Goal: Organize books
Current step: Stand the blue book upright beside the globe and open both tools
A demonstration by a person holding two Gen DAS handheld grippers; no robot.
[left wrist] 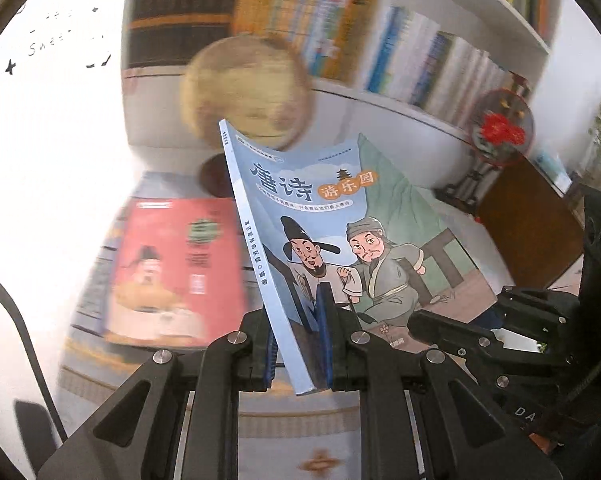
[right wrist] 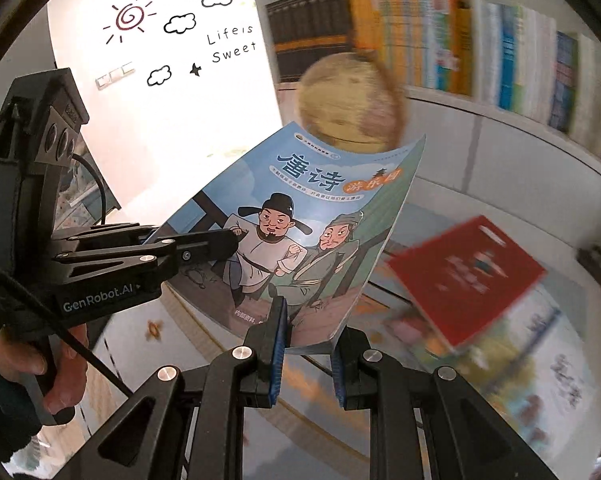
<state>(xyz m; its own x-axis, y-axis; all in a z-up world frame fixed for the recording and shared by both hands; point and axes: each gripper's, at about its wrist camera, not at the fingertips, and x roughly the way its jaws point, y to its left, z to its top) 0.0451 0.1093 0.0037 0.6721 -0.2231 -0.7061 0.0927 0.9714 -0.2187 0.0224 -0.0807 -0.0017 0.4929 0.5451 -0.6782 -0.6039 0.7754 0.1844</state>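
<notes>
Both grippers' jaws are clamped on the blue book [left wrist: 324, 232]: the left gripper [left wrist: 300, 344] pinches its lower edge beside the spine, while the right gripper [right wrist: 306, 344] nips the bottom corner of the open edge, jaws nearly together on the thin cover. The book hangs upright in the air above the tabletop [right wrist: 324, 432], where a red book [right wrist: 464, 280] lies flat. Best kept level and unbent, both grips moving as one toward the shelf [left wrist: 400, 108].
</notes>
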